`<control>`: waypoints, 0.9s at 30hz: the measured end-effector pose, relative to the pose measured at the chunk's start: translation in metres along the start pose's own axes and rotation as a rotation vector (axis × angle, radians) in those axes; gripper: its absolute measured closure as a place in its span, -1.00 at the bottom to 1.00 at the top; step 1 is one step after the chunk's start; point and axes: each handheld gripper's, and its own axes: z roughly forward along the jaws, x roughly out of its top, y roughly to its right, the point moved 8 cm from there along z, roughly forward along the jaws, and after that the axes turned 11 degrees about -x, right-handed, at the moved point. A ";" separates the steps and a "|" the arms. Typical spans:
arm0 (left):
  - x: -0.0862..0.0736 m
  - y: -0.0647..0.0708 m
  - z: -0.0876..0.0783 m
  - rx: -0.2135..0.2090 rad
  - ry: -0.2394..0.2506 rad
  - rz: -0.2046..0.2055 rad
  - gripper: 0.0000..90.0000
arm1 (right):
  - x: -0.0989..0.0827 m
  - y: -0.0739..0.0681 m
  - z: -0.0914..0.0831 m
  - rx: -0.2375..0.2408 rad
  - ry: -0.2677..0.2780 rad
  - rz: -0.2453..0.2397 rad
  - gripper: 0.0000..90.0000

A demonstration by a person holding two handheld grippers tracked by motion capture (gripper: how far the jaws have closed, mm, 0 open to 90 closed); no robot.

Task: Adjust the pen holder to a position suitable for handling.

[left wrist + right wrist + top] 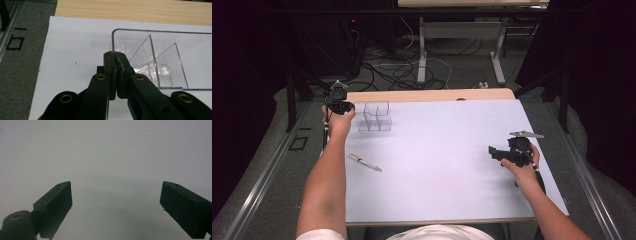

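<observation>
I have the left tool [343, 106] at the upper left of the high view, at the left end of the clear plastic organizer [375, 116]. In the left gripper view that tool [115, 56] is pressed together on the organizer's [160, 60] near wall: the thin clear wall runs between the two pads, one jaw outside the box and one inside, close to its rounded corner. The organizer stands upright on the white sheet [437, 165] that covers the bench [432, 94], near the sheet's far left corner, with inner dividers splitting it into compartments. A pen [364, 162] lies flat on the sheet at the left of the high view, below the organizer and well apart from it, beside my left forearm. My right tool [495, 153] sits at the right of the high view, low over the sheet. In the right gripper view its jaws are spread wide, nothing between them, just bare white sheet [112, 157] beyond.
</observation>
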 end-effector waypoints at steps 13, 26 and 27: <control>-0.023 0.029 -0.020 -0.057 -0.005 0.029 0.98 | 0.001 -0.002 -0.001 0.005 0.003 -0.006 -0.75; -0.054 0.077 -0.035 -0.126 -0.034 0.086 0.98 | 0.001 -0.004 -0.001 0.012 0.001 -0.010 -0.74; -0.054 0.077 -0.035 -0.126 -0.034 0.086 0.98 | 0.001 -0.004 -0.001 0.012 0.001 -0.010 -0.74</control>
